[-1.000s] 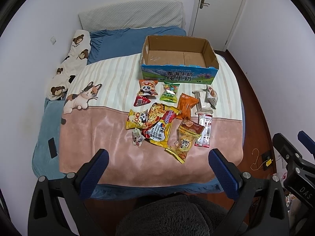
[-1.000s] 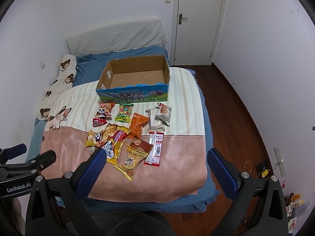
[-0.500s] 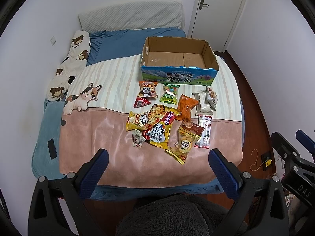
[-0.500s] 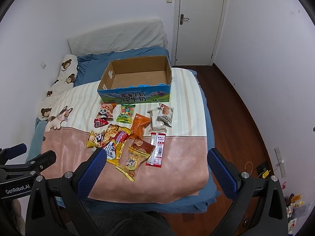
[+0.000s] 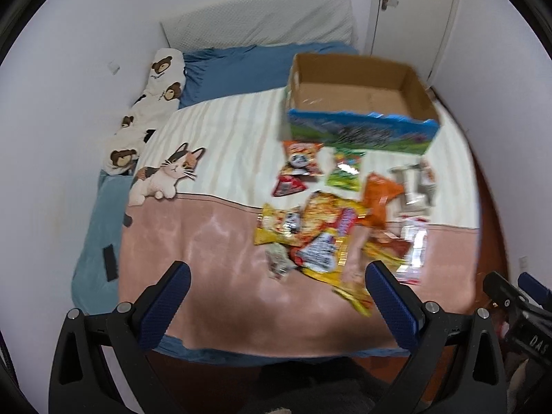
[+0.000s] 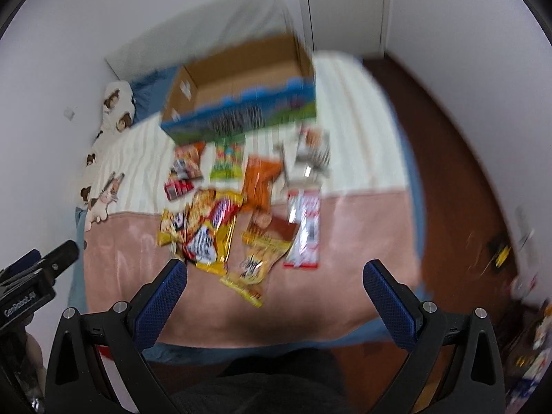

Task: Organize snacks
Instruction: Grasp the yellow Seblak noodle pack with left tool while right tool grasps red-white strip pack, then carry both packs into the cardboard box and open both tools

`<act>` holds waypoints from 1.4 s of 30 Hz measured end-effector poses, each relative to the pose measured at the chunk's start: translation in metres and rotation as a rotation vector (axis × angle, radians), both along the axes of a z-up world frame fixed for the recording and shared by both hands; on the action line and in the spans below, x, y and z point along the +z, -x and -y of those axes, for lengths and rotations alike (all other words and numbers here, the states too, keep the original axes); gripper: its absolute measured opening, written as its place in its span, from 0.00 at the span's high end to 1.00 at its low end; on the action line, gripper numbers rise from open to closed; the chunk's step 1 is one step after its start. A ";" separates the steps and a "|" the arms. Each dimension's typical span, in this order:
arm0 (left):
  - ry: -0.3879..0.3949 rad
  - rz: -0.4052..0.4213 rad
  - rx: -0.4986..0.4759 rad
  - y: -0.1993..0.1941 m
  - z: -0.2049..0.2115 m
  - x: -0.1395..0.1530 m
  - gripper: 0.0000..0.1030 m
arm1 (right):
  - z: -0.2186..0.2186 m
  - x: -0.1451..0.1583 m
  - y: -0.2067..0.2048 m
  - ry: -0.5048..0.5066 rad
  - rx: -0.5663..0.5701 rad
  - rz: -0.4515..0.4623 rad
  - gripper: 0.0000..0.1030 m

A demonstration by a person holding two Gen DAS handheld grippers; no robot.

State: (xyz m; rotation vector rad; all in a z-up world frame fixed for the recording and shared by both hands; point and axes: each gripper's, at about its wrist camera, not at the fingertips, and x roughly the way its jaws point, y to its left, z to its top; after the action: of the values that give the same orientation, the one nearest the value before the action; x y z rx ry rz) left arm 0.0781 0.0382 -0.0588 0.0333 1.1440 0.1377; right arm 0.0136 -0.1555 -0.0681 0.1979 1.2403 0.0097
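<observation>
Several snack packets (image 5: 331, 220) lie in a loose pile on the bed, in front of an open, empty cardboard box (image 5: 358, 103) with a blue-green printed front. The pile (image 6: 241, 214) and the box (image 6: 241, 93) also show in the right wrist view, blurred. My left gripper (image 5: 276, 296) is open and empty, above the pink blanket just short of the pile. My right gripper (image 6: 276, 289) is open and empty, also short of the pile. Each gripper shows at the edge of the other's view.
The bed has a pink and striped blanket (image 5: 214, 241) with a cat print (image 5: 169, 176), a bear-print pillow (image 5: 151, 103) at the left and blue sheets. White walls stand close on the left. A brown wood floor (image 6: 459, 179) and a white door (image 5: 414, 10) lie to the right.
Both grippers have moved forward toward the bed and the snack pile, which now looks larger and blurred. Both stay open and empty.
</observation>
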 end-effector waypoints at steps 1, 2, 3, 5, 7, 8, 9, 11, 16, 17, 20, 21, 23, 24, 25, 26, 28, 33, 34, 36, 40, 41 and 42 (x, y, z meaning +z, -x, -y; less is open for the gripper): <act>-0.022 -0.009 -0.006 -0.006 -0.003 -0.009 0.00 | 0.000 -0.020 -0.009 -0.021 -0.007 -0.030 0.00; -0.054 -0.032 -0.022 -0.018 -0.005 -0.023 0.00 | -0.002 -0.038 -0.018 -0.027 -0.009 -0.056 0.00; -0.068 -0.050 -0.033 -0.027 -0.007 -0.034 0.00 | -0.003 -0.053 -0.024 -0.027 -0.013 -0.076 0.00; -0.095 -0.092 -0.057 -0.048 -0.012 -0.060 0.00 | -0.005 -0.087 -0.041 -0.052 -0.021 -0.111 0.00; -0.103 -0.143 -0.086 -0.068 -0.013 -0.086 0.00 | -0.008 -0.111 -0.055 -0.053 -0.029 -0.149 0.00; -0.091 -0.172 -0.107 -0.078 -0.011 -0.101 0.00 | -0.010 -0.122 -0.063 -0.073 -0.032 -0.162 0.00; -0.086 -0.198 -0.128 -0.086 -0.009 -0.113 0.00 | -0.012 -0.134 -0.071 -0.085 -0.035 -0.171 0.00; -0.067 -0.247 -0.175 -0.102 0.002 -0.139 0.00 | -0.013 -0.152 -0.084 -0.091 -0.051 -0.196 0.00; -0.035 -0.378 -0.279 -0.131 0.032 -0.205 0.00 | -0.005 -0.173 -0.101 -0.124 -0.094 -0.226 0.04; -0.037 -0.407 -0.299 -0.136 0.039 -0.220 0.00 | -0.002 -0.177 -0.104 -0.121 -0.100 -0.235 0.05; -0.023 -0.460 -0.321 -0.142 0.047 -0.248 0.00 | 0.007 -0.185 -0.103 -0.133 -0.110 -0.263 0.11; -0.012 -0.467 -0.316 -0.143 0.047 -0.255 0.00 | 0.010 -0.188 -0.102 -0.134 -0.115 -0.271 0.14; -0.002 -0.454 -0.304 -0.144 0.047 -0.262 0.02 | 0.015 -0.193 -0.097 -0.149 -0.134 -0.291 0.18; 0.027 -0.444 -0.293 -0.144 0.045 -0.264 0.13 | 0.017 -0.198 -0.095 -0.164 -0.148 -0.302 0.22; 0.032 -0.441 -0.278 -0.144 0.043 -0.265 0.16 | 0.018 -0.200 -0.094 -0.172 -0.153 -0.308 0.25; 0.038 -0.437 -0.259 -0.144 0.041 -0.266 0.16 | 0.018 -0.204 -0.093 -0.187 -0.162 -0.315 0.27; 0.046 -0.421 -0.245 -0.140 0.036 -0.263 0.17 | 0.018 -0.208 -0.094 -0.192 -0.159 -0.312 0.32; 0.036 -0.389 -0.181 -0.120 0.008 -0.254 0.18 | 0.031 -0.210 -0.103 -0.117 -0.177 -0.276 0.33; 0.033 -0.394 -0.165 -0.114 0.001 -0.255 0.18 | 0.034 -0.212 -0.105 -0.102 -0.177 -0.276 0.33; 0.043 -0.402 -0.137 -0.105 -0.011 -0.260 0.18 | 0.039 -0.224 -0.109 -0.054 -0.176 -0.299 0.33; 0.071 -0.412 -0.111 -0.108 -0.023 -0.274 0.14 | 0.036 -0.247 -0.115 -0.036 -0.158 -0.344 0.33; 0.073 -0.425 -0.108 -0.109 -0.025 -0.277 0.14 | 0.030 -0.250 -0.117 -0.019 -0.144 -0.343 0.33; 0.074 -0.431 -0.105 -0.113 -0.027 -0.281 0.13 | 0.025 -0.251 -0.119 -0.017 -0.131 -0.339 0.33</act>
State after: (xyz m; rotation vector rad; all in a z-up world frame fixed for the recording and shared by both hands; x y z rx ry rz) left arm 0.1907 0.0650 -0.3402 0.0591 1.5732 -0.0076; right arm 0.1324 -0.1808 -0.3188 0.3040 1.5628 -0.1320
